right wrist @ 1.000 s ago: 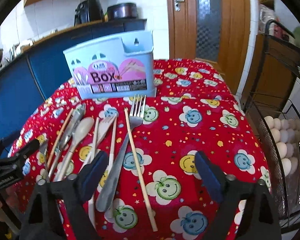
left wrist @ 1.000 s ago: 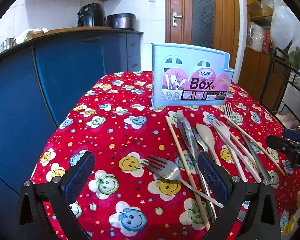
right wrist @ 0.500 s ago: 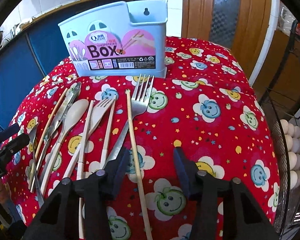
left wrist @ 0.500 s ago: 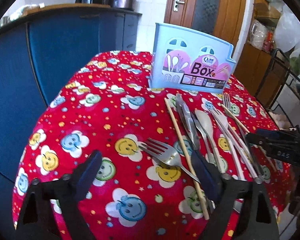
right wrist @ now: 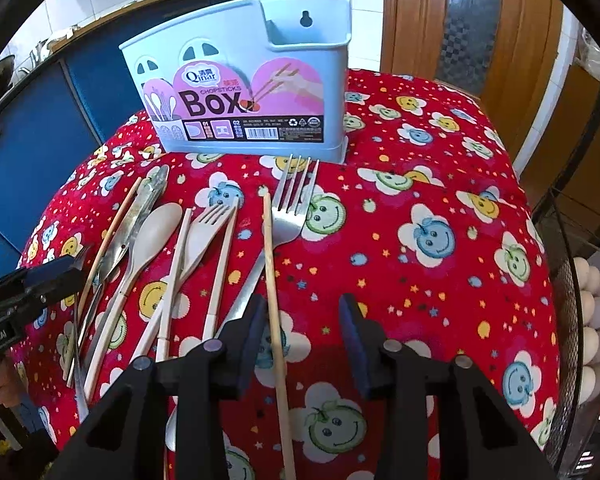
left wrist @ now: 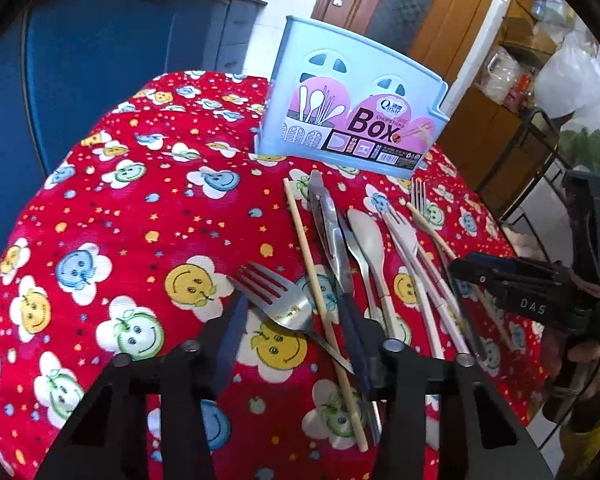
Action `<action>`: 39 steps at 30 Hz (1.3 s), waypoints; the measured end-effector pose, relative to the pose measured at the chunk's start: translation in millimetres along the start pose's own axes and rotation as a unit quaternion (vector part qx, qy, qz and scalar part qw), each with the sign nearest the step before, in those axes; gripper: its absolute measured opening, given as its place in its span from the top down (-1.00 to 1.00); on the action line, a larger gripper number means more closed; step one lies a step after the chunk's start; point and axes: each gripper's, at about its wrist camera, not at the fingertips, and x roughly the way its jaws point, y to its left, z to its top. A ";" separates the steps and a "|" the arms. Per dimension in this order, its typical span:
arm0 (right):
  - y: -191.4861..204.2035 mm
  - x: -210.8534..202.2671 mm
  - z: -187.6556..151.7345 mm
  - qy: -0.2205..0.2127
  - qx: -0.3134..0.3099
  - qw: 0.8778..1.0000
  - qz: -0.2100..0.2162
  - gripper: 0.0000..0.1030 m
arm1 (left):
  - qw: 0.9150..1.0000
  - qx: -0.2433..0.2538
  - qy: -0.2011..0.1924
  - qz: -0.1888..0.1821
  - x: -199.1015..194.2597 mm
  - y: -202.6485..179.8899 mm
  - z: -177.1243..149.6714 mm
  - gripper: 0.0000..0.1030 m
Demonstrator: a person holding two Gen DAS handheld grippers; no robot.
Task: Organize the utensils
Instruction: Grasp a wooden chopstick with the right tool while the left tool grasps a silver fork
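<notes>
The counter [left wrist: 112,208], draped in a red smiley-print cloth, carries everything. At its far side stands the light blue chopsticks box [right wrist: 240,92], upright, its printed label facing both cameras; nothing shows above its rim. Between the box and the two grippers the utensils lie in a loose row, long axes running from the near edge toward the box.

In the left wrist view, the left gripper [left wrist: 296,332] hangs low over the near end of the row. A metal fork [left wrist: 284,304] lies slanted with its tines up and to the left; its head and the near stretch of a wooden chopstick [left wrist: 320,300] lie between the jaws. These jaws have just been closing and stand partly spread; I cannot tell whether a pad touches either piece, and nothing looks pinched.

In the right wrist view, the right gripper [right wrist: 302,328] is over the other end of the row. A second wooden chopstick [right wrist: 274,308] runs up between its jaws, close to the left pad, with the handle of a larger metal fork [right wrist: 288,216] beside it. These jaws have also been closing, remain partly spread, and grip nothing visibly. Each hand is nearest its own chopstick; a pale spoon [right wrist: 156,232] lies between them.
</notes>
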 end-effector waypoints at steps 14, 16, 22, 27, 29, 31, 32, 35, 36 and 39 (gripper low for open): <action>-1.9 7.5 8.5 0.035 -0.005 0.999 0.013 0.19 | 0.996 -0.058 0.017 -0.064 11.2 13.6 9.0 0.59; -2.1 8.0 8.9 0.035 -0.005 0.999 0.012 0.19 | 0.997 -0.051 0.017 -0.059 11.5 12.5 9.4 0.59; -3.8 7.0 8.8 0.032 -0.004 0.999 0.006 0.38 | 0.995 -0.065 0.026 -0.066 14.1 16.8 8.1 0.48; -11.2 5.2 9.9 0.033 0.006 0.999 0.011 0.59 | 0.994 -0.074 0.033 -0.069 17.2 17.6 10.0 0.41; -11.8 5.3 10.5 0.034 0.009 0.999 0.014 0.68 | 0.994 -0.075 0.031 -0.075 19.0 18.6 11.1 0.41; -12.2 5.5 11.2 0.033 0.013 0.999 0.018 0.74 | 0.992 -0.082 0.029 -0.088 21.5 21.0 12.6 0.50; -13.1 5.1 11.5 0.032 0.015 0.999 0.019 0.76 | 0.991 -0.085 0.028 -0.094 22.0 22.0 13.0 0.51; -14.2 3.8 12.4 0.027 0.019 0.999 0.020 0.85 | 0.990 -0.083 0.026 -0.110 20.9 21.1 13.7 0.89; -14.9 2.6 12.5 0.024 0.023 0.999 0.022 0.88 | 0.990 -0.082 0.022 -0.113 19.3 20.6 13.7 0.90; -14.9 -0.5 11.5 0.017 0.030 0.999 0.029 0.88 | 0.990 -0.076 0.013 -0.118 13.9 19.1 14.2 0.91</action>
